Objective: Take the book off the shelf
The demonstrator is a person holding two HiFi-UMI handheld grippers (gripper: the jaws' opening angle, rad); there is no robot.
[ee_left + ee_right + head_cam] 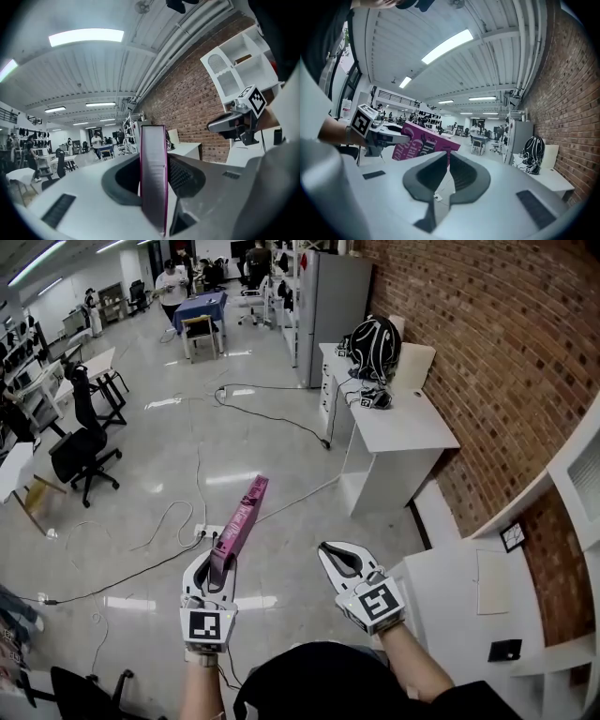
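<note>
Jutting from the left gripper (221,559), the book (240,519) is a thin magenta volume clamped at its near end between the jaws. The left gripper view shows it standing on edge, pressed from both sides, with a narrow grey edge facing the camera. Its long axis runs straight out along the gripper's own line, toward about 1 o'clock in the head view, and the free end hangs over bare floor (169,456) with nothing under it. The right gripper (330,549) sits at about 3 o'clock from the held end, near but apart. Its jaws are drawn together with nothing between them, and it points roughly the same way as the left. The white shelf (562,474) lies off at 3 to 4 o'clock along the brick wall (497,334), well apart from the book and nearer the right hand than the left. A white desk (403,423) stands farther along the wall at 1 o'clock. Judgement: the book is already clear of the shelf and rests wholly with the left hand. Gripped at one end only, the long free end could sag or swing. If support is wanted, the right gripper would have to cross toward 9 o'clock to meet the book's flat side.
</note>
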